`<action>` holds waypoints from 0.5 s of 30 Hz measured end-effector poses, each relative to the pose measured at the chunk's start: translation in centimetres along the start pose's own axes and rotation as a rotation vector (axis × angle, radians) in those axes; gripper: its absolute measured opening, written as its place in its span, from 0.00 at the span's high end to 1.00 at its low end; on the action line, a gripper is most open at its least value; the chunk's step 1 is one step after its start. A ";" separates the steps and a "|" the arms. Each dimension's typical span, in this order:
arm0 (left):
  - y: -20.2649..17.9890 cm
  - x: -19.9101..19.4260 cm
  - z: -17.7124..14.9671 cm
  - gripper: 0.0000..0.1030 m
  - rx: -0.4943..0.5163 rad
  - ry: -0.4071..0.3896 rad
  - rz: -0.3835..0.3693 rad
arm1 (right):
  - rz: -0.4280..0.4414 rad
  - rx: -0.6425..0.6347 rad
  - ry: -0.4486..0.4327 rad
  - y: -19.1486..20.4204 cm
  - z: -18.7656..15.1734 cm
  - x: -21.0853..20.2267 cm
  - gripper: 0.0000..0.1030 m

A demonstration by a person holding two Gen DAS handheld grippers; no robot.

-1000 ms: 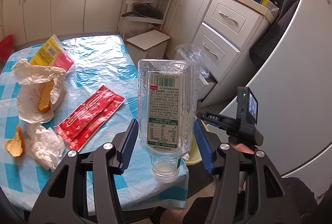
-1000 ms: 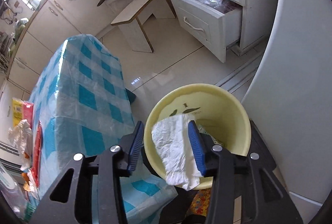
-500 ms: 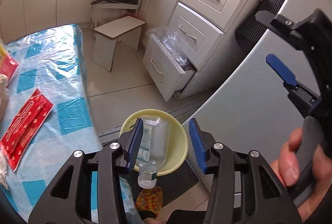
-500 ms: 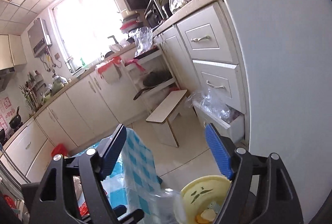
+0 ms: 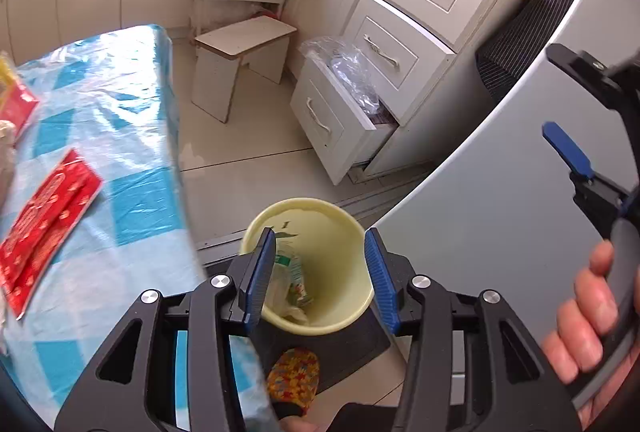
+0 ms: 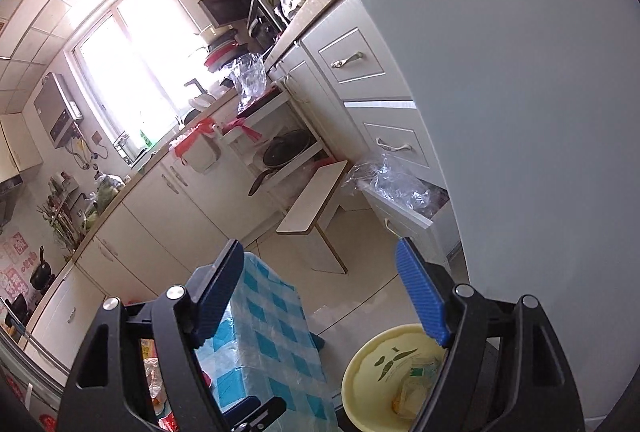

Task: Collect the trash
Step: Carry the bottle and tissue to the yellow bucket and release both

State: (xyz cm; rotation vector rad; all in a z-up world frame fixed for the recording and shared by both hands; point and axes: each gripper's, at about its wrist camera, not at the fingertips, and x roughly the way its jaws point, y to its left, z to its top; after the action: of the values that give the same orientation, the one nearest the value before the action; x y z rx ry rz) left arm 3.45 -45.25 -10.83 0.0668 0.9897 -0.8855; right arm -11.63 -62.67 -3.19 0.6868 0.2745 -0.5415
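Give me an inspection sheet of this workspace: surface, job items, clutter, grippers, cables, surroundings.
Surface: table under a blue-and-white checked plastic cover.
Job's things: yellow bin on the floor beside the table, holding a clear plastic bottle and other scraps; red wrapper lies flat on the table, not yet collected.
Clutter: more wrappers at the table's far left edge, too cropped to identify.
Grippers: left gripper open and empty above the bin; right gripper open and empty, raised and pointing across the kitchen.
Cables: nothing seen.
Surroundings: bottom drawer pulled open with clear plastic bags inside; small white stool on the floor; grey fridge side next to the bin.
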 end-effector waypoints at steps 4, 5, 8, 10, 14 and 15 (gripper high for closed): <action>1.7 -3.9 -1.6 0.41 0.035 -0.049 0.074 | 0.025 -0.054 0.017 2.1 -0.5 0.1 0.24; 2.3 -5.0 -2.1 0.38 0.039 -0.063 0.096 | 0.030 -0.064 0.024 2.4 -0.6 0.3 0.24; 4.8 -8.0 -3.3 0.27 0.025 -0.093 0.157 | 0.041 -0.106 0.054 4.0 -1.4 0.9 0.22; 6.6 -9.7 -4.0 0.21 0.013 -0.105 0.202 | 0.050 -0.135 0.073 5.2 -1.9 1.4 0.22; 11.2 -13.5 -5.8 0.18 -0.023 -0.136 0.319 | 0.073 -0.198 0.115 7.7 -3.2 2.6 0.19; 12.5 -14.3 -6.2 0.18 -0.041 -0.143 0.344 | 0.079 -0.211 0.125 8.3 -3.5 2.9 0.19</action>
State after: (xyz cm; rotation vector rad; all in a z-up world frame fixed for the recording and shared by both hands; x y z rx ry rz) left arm 4.12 -25.49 -7.77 0.1332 0.8314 -0.5461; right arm -4.82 -56.08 -2.61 0.5245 0.4139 -0.3885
